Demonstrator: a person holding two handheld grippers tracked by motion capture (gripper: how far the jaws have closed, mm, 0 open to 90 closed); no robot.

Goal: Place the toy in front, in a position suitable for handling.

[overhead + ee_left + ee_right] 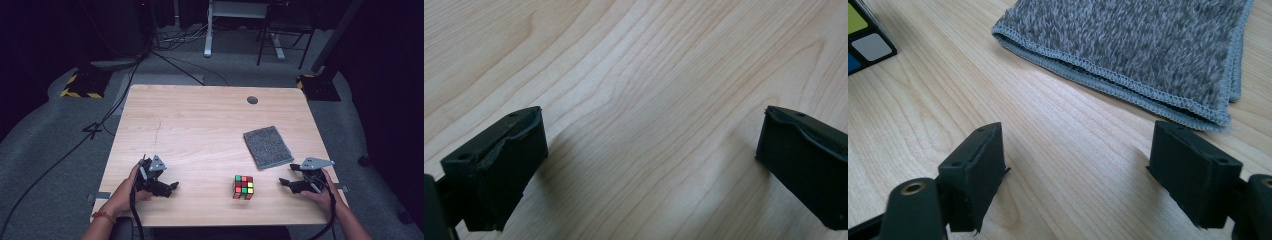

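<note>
Between my two grippers, near the table's (200, 120) front edge, sits the puzzle cube (243, 187) — hard, square-edged, glossy tiles. My left gripper (172, 186) and right gripper (284, 183) both stand spread wide, holding nothing. I'd close in level, pads flat on opposite faces — corners would slip. A nubby grey folded cloth (267, 146) lies just behind.

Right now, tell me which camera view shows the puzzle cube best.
The high view: the whole puzzle cube stands on the table between the left gripper and the right gripper, its coloured faces clear. The right gripper view catches just one corner at its left edge. The left gripper view looks at bare wood.
</note>
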